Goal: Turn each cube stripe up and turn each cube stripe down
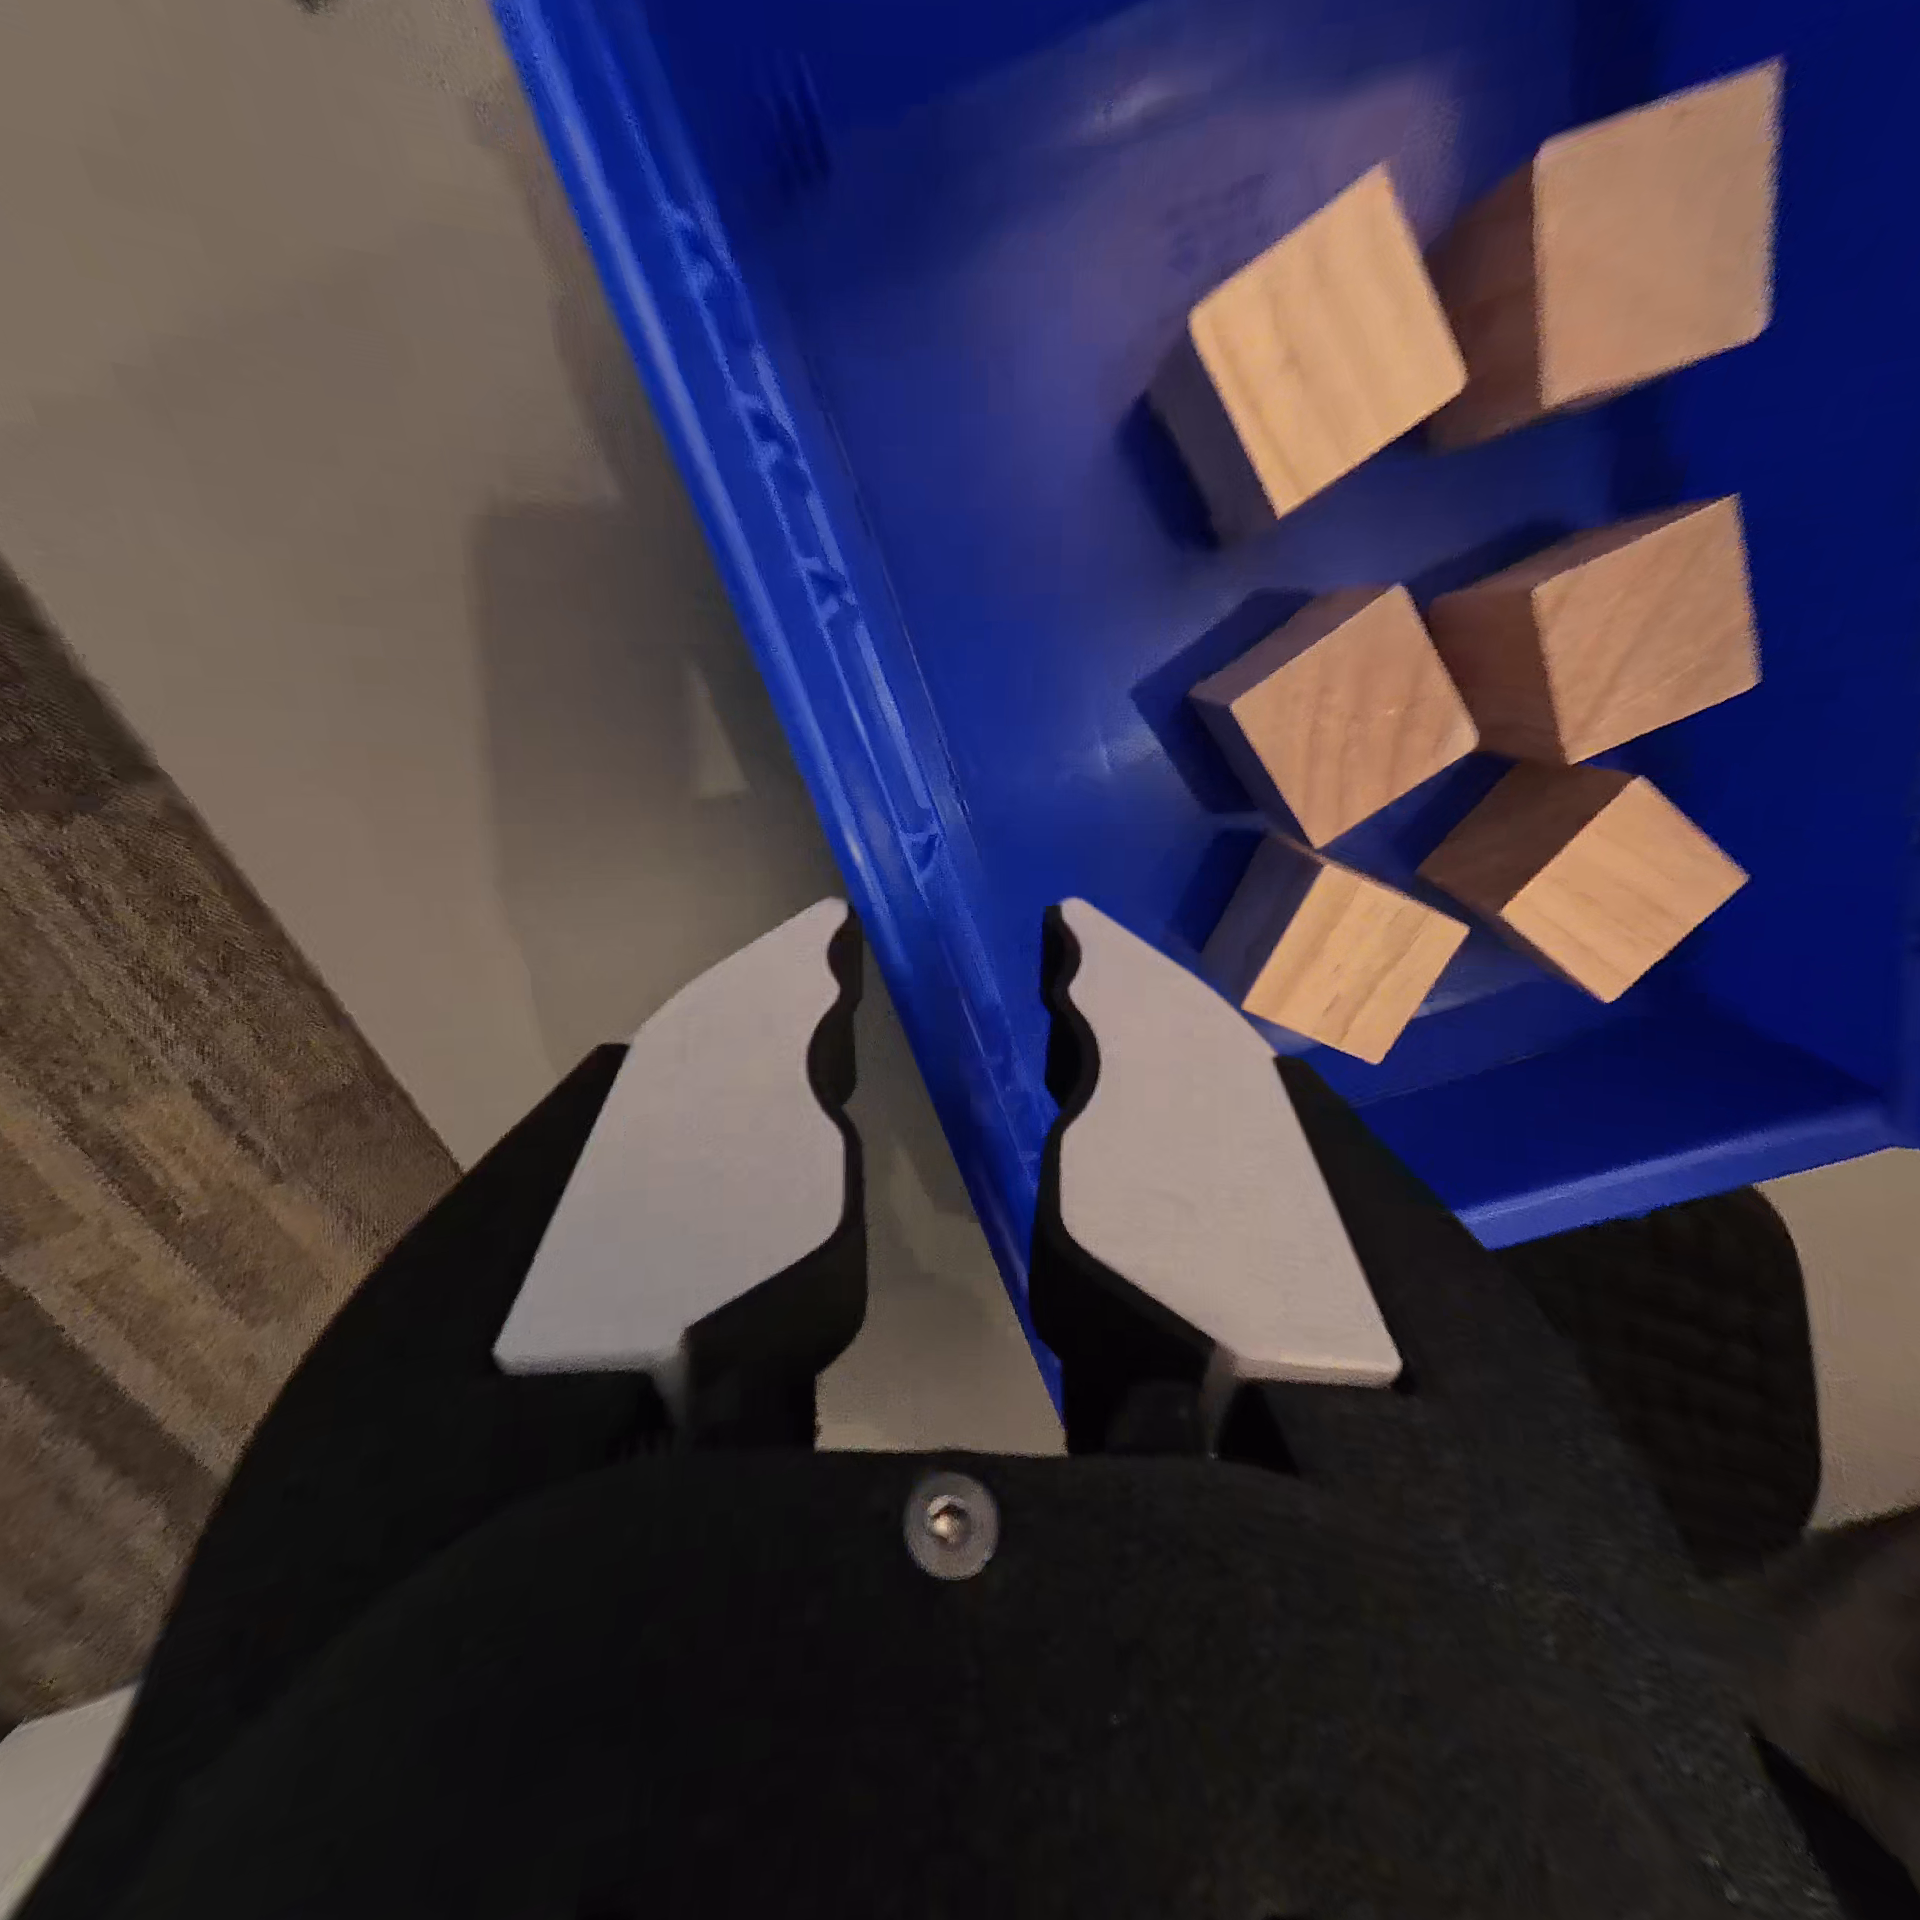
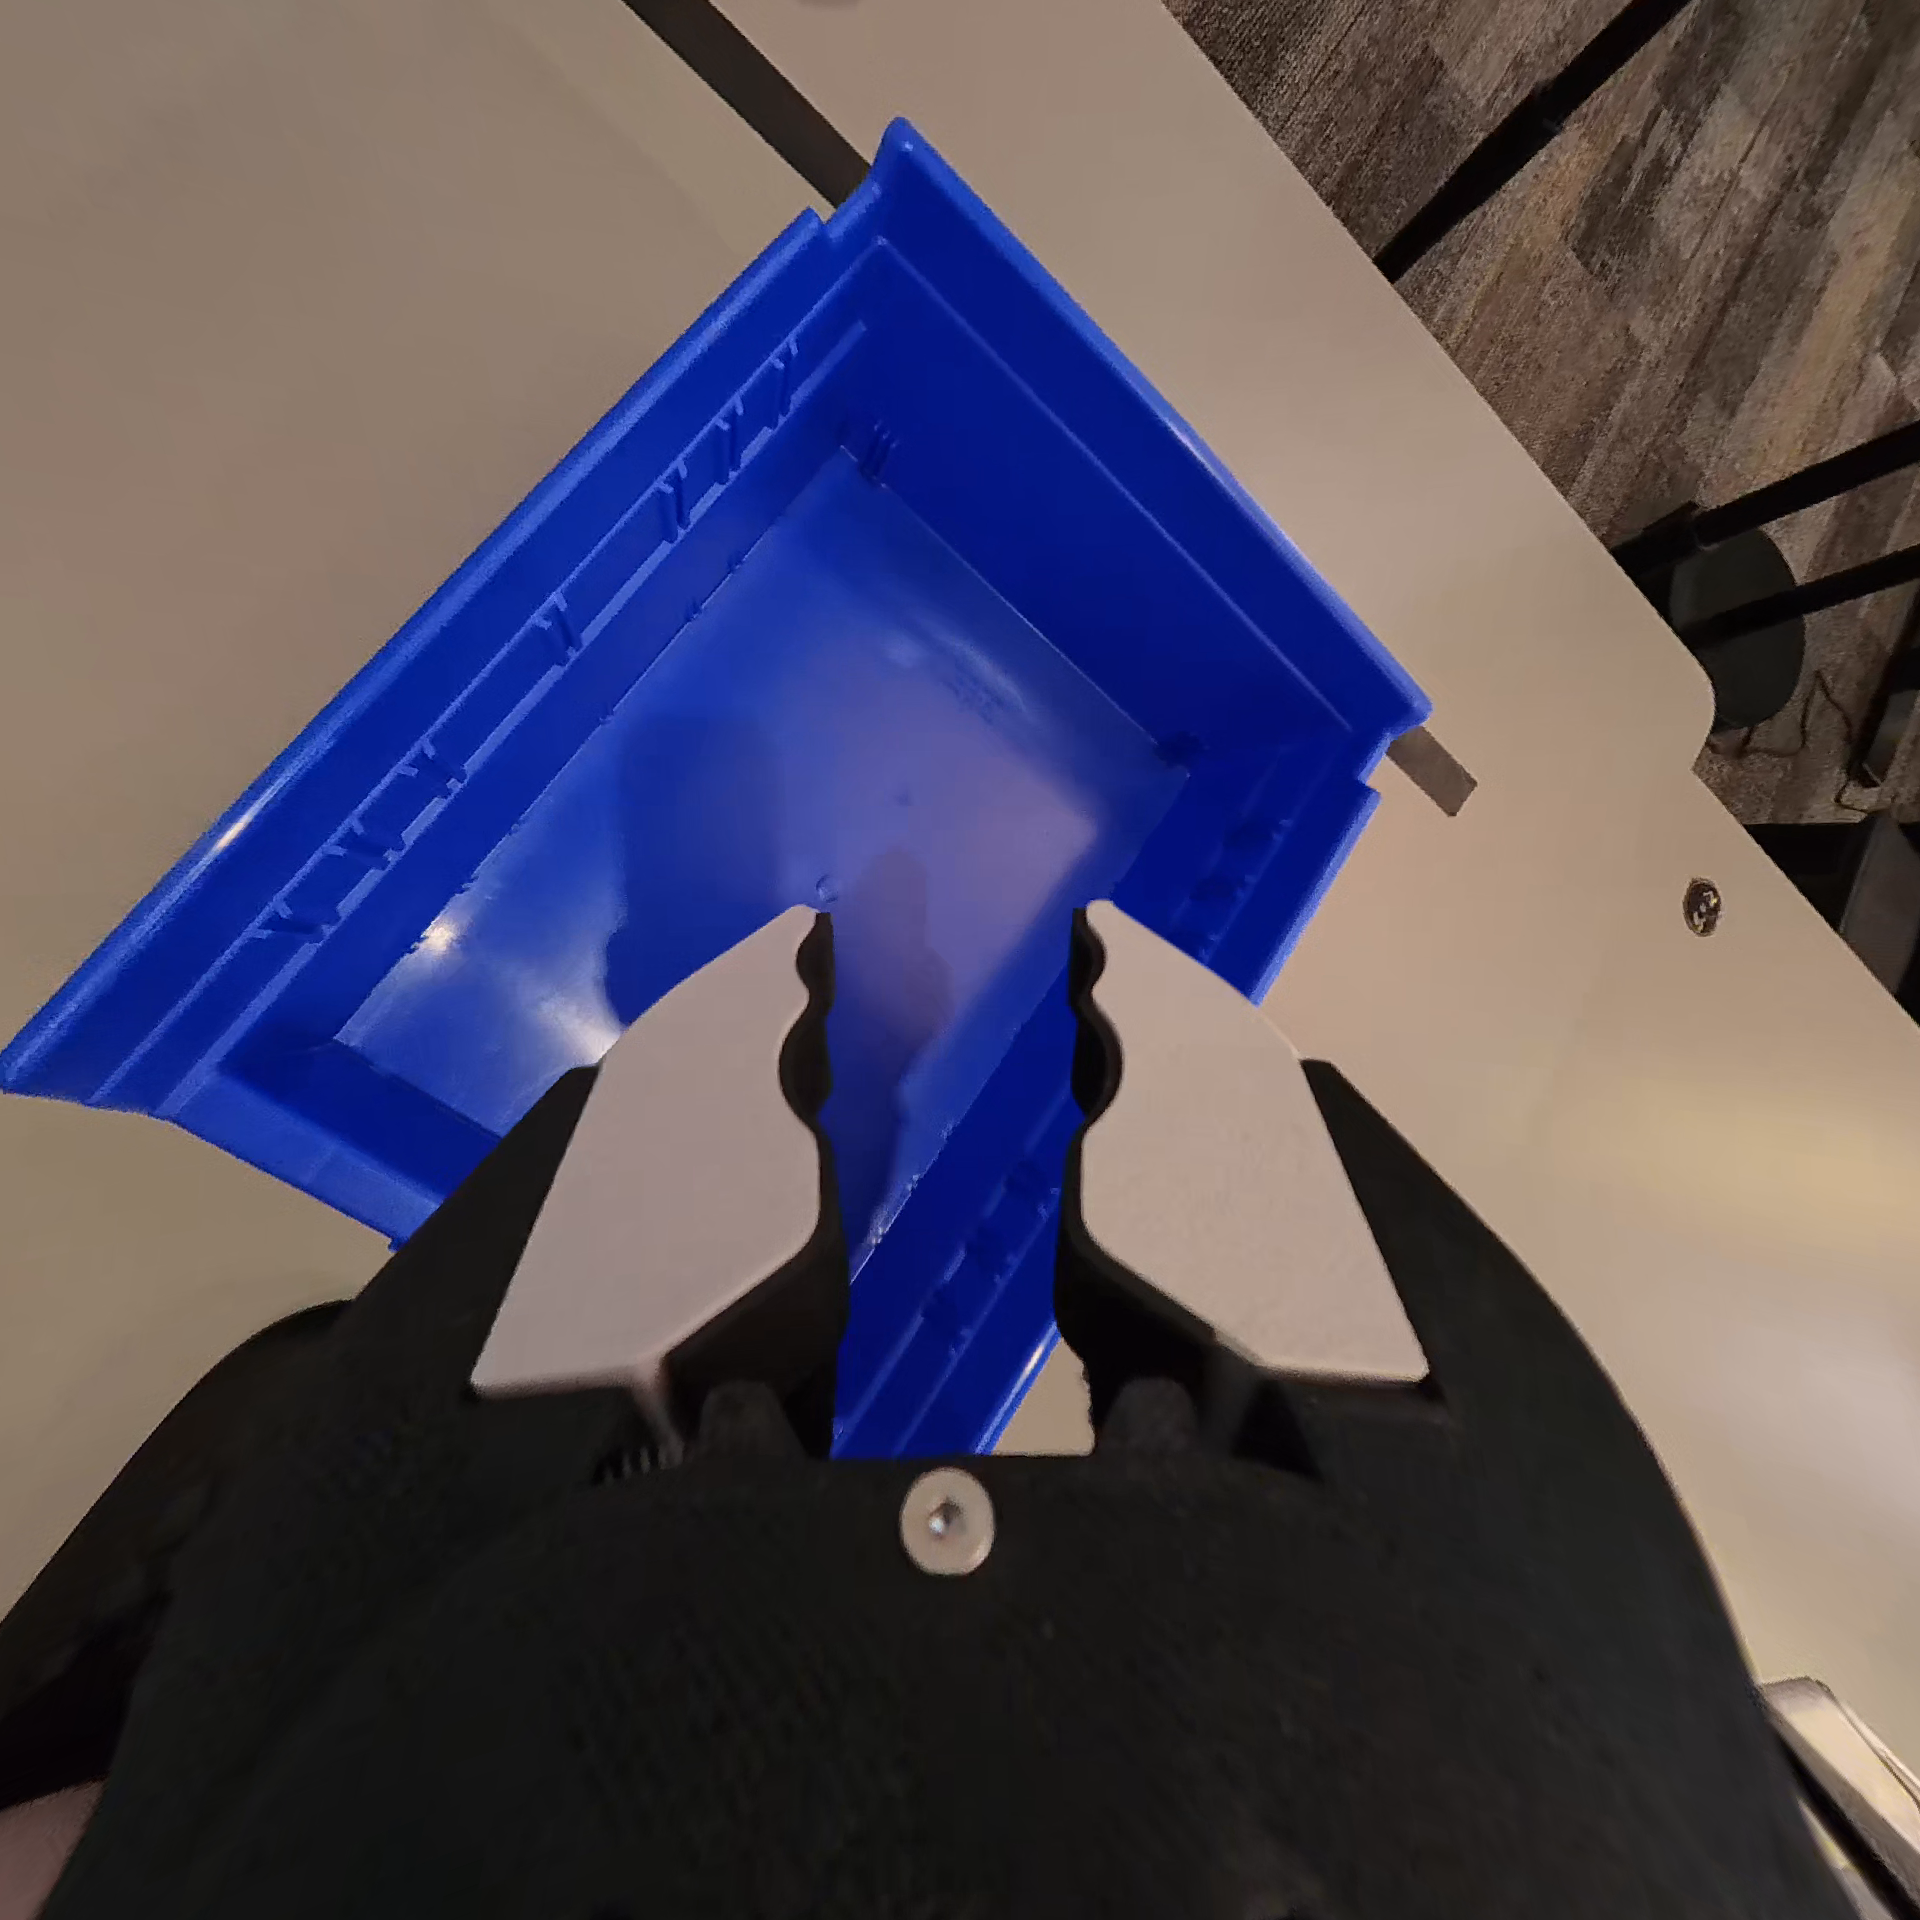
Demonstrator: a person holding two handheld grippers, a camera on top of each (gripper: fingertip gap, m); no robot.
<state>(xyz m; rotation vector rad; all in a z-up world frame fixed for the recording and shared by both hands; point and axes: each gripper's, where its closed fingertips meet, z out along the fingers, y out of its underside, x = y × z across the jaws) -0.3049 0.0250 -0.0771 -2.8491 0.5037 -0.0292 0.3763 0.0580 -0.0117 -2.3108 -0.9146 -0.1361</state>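
Several plain wooden cubes (image 1: 1325,338) sit in a loose cluster on the floor of a blue plastic bin (image 1: 831,582) in the left wrist view. Their top faces show bare wood and no stripe is visible. My left gripper (image 1: 951,920) is open and empty. The bin's left wall runs between its fingers, and the nearest cube (image 1: 1351,961) lies just right of the right fingertip. In the right wrist view, my right gripper (image 2: 951,920) is open and empty over a blue bin (image 2: 1091,416) that holds no cubes.
Both bins rest on a white table (image 2: 312,312). A dark seam (image 2: 748,83) splits the tabletop behind the empty bin, with a metal bracket (image 2: 1439,779) beside it. Carpet (image 1: 135,1039) lies past the table edge, and chair legs (image 2: 1766,509) stand at the far right.
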